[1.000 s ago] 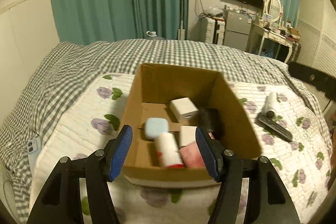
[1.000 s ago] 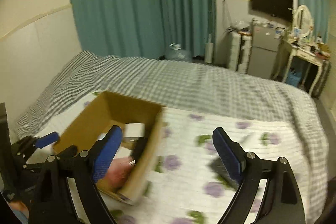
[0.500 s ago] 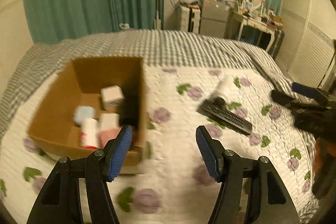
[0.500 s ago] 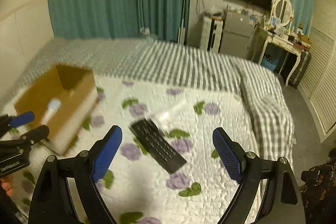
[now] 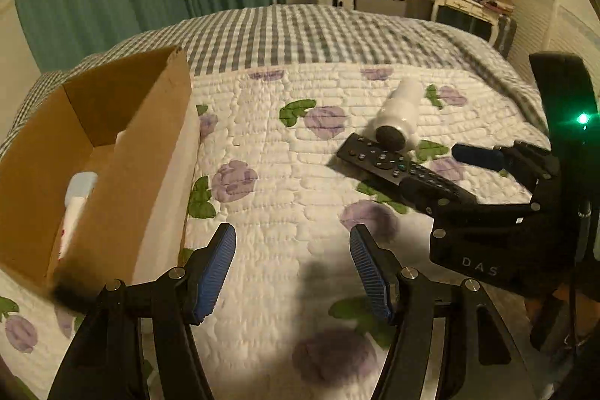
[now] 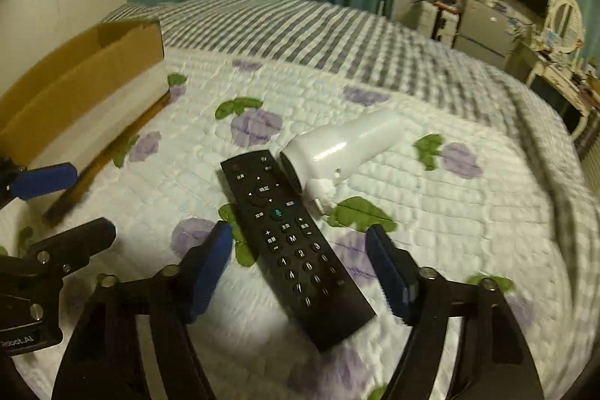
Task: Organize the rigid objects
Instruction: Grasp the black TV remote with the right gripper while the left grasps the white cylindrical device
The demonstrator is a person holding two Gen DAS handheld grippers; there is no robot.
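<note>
Right wrist view — remote (image 6: pixel 296 250) lies between closing jaws, untouched.

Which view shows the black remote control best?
The right wrist view: the remote lies nearly whole and close, its buttons readable, between the closing jaws of the right gripper, pads not yet touching. The left wrist view shows it smaller, its near end hidden behind that gripper.

Both grippers have black frames with silver screws and ribbed blue pads (image 5: pixel 213 272); white letters "DAS" mark the right gripper (image 5: pixel 478 156).
</note>
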